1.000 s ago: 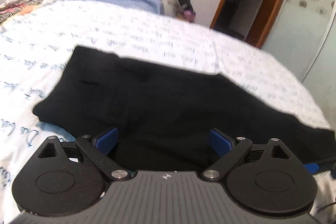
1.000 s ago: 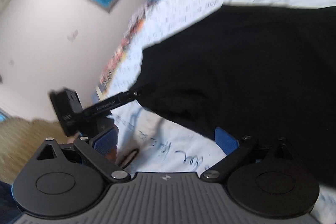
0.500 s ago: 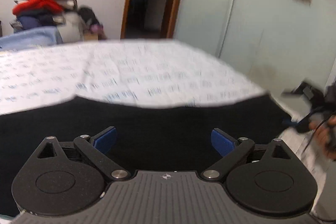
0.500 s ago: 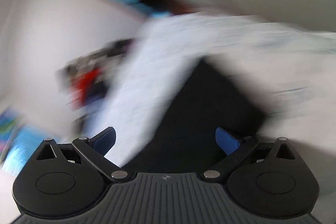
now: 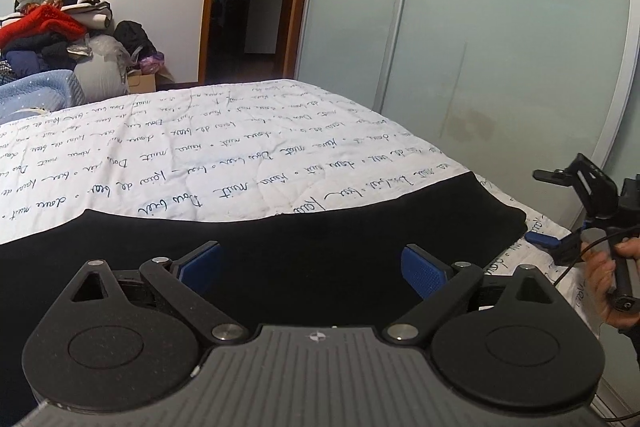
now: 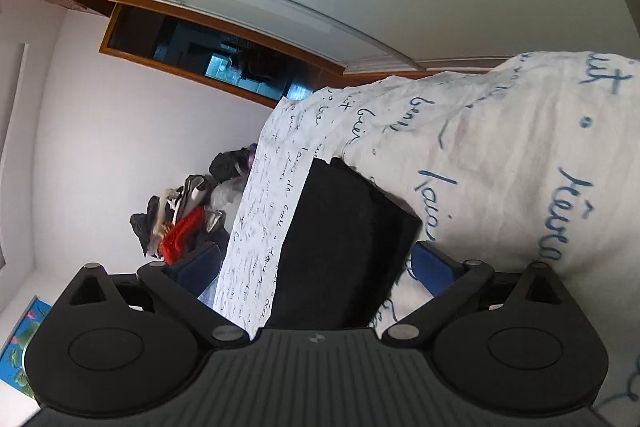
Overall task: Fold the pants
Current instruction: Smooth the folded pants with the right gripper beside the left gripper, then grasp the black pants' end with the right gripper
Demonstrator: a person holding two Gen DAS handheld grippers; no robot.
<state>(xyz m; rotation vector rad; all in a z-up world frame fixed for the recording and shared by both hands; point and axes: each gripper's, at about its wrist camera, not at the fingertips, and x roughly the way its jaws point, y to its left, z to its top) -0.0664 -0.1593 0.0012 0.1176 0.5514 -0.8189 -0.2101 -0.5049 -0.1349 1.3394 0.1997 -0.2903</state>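
Hovering both grippers spread wide over the black fabric pants (image 5: pixel 304 251).

My left gripper (image 5: pixel 310 267) hangs above their middle; my right gripper (image 6: pixel 316 267) straddles the leg end on the white script-printed bed quilt (image 5: pixel 224 151).

1. The bedsheet (image 5: pixel 248 163) carries rows of dark blue handwritten script across the white cloth. In the left wrist view the lines run upside down; words such as "nuit" and "de" seem to recur, but most of it cannot be read for sure.
2. In the right wrist view the same sheet (image 6: pixel 500 155) shows larger blue cursive letters (turned sideways); only scraps like "ut" near the top right edge can be made out.
3. Each gripper body bears a small round emblem at its front middle, with no letters legible.
4. No brand, number or sign can be read elsewhere.
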